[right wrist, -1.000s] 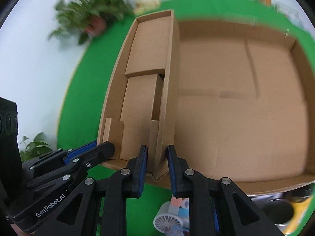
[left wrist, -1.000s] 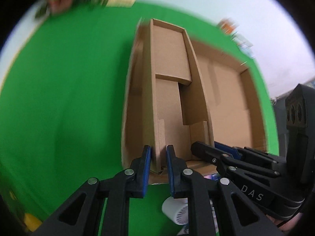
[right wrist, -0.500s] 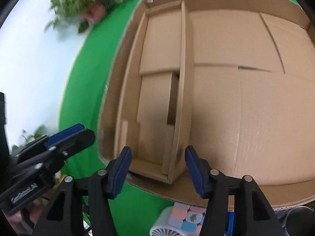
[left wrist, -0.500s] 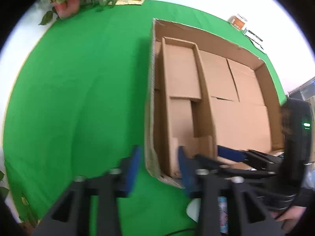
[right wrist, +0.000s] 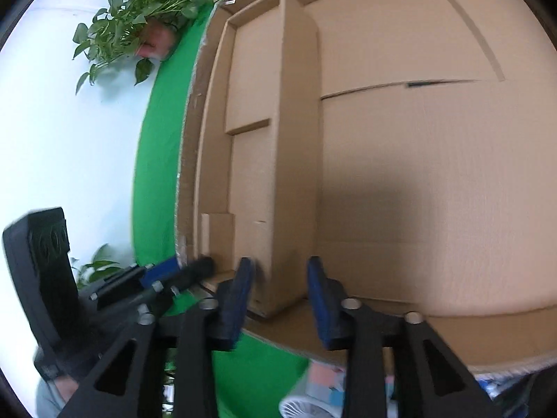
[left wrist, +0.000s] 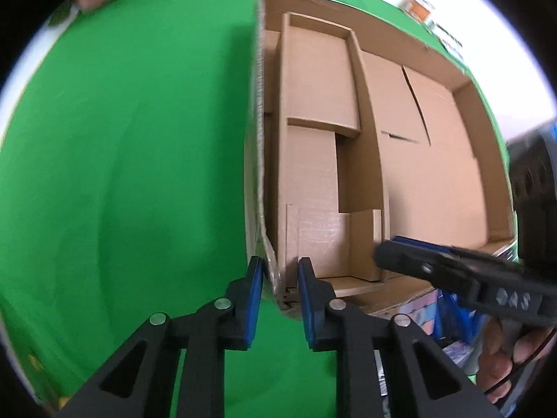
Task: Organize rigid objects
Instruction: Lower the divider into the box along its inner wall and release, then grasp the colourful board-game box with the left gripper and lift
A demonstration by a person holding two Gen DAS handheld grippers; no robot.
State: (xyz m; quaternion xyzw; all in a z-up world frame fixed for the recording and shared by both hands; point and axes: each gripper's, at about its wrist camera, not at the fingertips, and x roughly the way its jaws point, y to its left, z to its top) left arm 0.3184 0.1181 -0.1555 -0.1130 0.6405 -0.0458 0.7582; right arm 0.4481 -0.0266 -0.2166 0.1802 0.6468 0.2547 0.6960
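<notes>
A large shallow cardboard box (left wrist: pixel 435 174) lies on green cloth. A narrow cardboard insert (left wrist: pixel 313 160) lies inside it along the left wall. My left gripper (left wrist: pixel 280 271) is at the box's near left corner (left wrist: pixel 269 264), jaws closing, and its blue pads press on the corner wall. My right gripper (right wrist: pixel 278 271) straddles the near end of the insert's right wall (right wrist: pixel 296 174). Its jaws are closing, with gaps still showing beside the pads. Each gripper shows in the other's view: the right gripper (left wrist: pixel 390 247) and the left gripper (right wrist: pixel 188 266).
A small white fan (right wrist: pixel 296 407) and a pastel puzzle cube (right wrist: pixel 323 379) sit just in front of the box's near wall. Potted plants (right wrist: pixel 139 28) stand at the far left edge of the cloth. A person's hand (left wrist: pixel 504 351) holds the right gripper.
Both grippers let go of the insert's near end, opened wide and sank. The insert now lies in the big box. The left jaws have narrowed on the box corner, the right around the insert's wall.
</notes>
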